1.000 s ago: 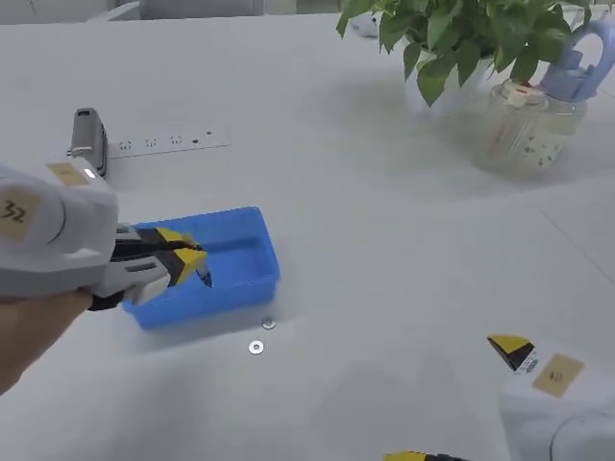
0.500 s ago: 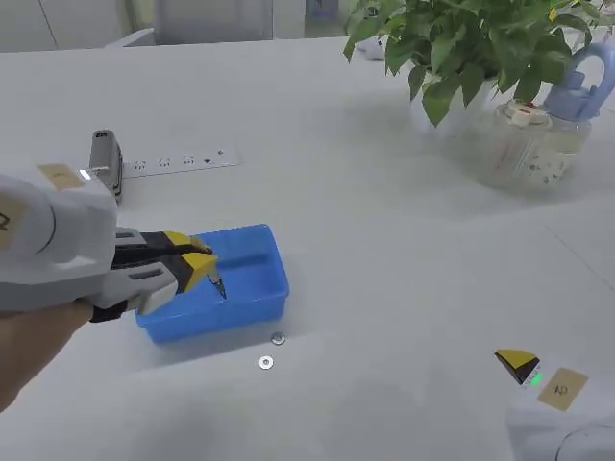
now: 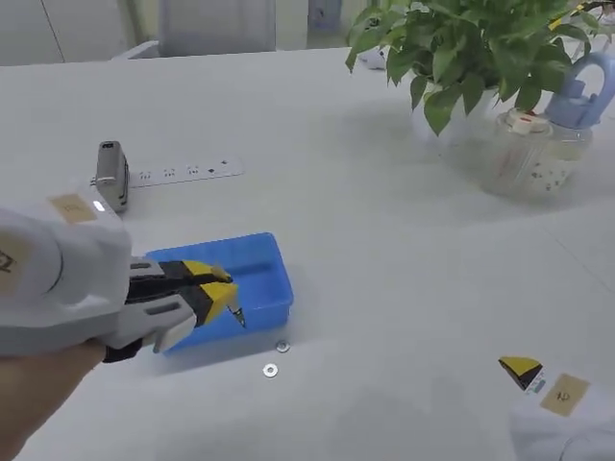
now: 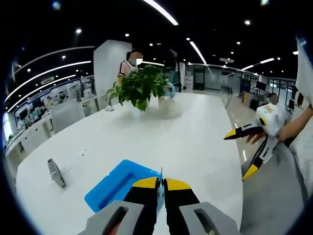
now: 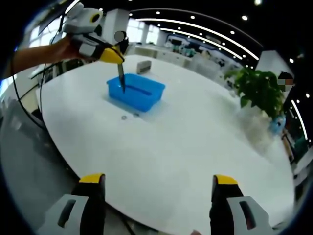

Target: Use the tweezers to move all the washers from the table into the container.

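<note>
while left gripper (image 3: 229, 296) clamps tweezers (image 3: 237, 316) (by container (image 3: 277, 261) rim), two washers (image 3: 270, 370) nearby

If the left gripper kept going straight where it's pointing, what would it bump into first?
Probably the white table, just past the blue container. The left gripper, shut on the tweezers, aims slightly down across it toward the plant; depth is hard to judge.

Your left gripper (image 3: 229, 300) had a pale grey shell, black jaws tipped in yellow and a tan sticker (image 3: 69, 206); your right gripper (image 5: 158, 178) wore the same colours and its own label (image 3: 564, 392).
</note>
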A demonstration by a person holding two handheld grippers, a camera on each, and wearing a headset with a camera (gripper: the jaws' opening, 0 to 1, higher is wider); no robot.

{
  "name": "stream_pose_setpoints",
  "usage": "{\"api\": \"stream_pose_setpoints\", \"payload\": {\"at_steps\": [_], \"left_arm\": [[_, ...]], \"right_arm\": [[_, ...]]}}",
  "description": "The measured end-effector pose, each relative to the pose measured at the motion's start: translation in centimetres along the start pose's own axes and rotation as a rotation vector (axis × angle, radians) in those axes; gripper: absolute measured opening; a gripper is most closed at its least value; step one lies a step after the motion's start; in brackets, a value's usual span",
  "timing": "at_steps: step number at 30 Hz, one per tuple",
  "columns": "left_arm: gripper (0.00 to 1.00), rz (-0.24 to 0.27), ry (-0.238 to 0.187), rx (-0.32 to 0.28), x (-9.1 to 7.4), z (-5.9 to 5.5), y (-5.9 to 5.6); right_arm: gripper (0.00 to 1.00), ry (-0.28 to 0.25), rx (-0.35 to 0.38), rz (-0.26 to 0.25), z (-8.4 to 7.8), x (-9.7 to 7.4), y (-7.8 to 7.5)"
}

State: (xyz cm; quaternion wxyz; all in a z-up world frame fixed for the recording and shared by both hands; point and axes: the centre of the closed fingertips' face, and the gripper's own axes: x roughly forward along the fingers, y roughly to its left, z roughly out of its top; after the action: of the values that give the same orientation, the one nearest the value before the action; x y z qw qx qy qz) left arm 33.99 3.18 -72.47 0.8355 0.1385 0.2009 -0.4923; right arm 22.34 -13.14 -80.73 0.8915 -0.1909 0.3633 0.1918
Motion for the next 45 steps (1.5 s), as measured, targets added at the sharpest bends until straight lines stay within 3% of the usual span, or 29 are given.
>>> {"api": "stream_pose_setpoints", "payload": {"at_steps": [9, 20, 37, 45], "left_arm": [[0.0, -0.023, 0.022, -0.021, 0.9, -1.3, -1.1], [0.0, -0.035, 0.039, -0.053, 1.8, -2.6, -1.6], [0.0, -0.043, 0.059, -0.072, 3.3, -3.7, -2.0], [0.0, -0.037, 0.057, -0.057, 3.4, -3.7, -1.9]], "right_arm": [[0.88, -0.003, 0.0, 0.0, 0.0, 0.1, 0.0], [0.87, 0.001, -0.005, 0.002, 0.0, 0.1, 0.0], [0.87, 0.014, -0.006, 0.005, -0.2, 0.2, 0.0], [0.86, 0.015, -0.009, 0.008, -0.2, 0.1, -0.1]]}}
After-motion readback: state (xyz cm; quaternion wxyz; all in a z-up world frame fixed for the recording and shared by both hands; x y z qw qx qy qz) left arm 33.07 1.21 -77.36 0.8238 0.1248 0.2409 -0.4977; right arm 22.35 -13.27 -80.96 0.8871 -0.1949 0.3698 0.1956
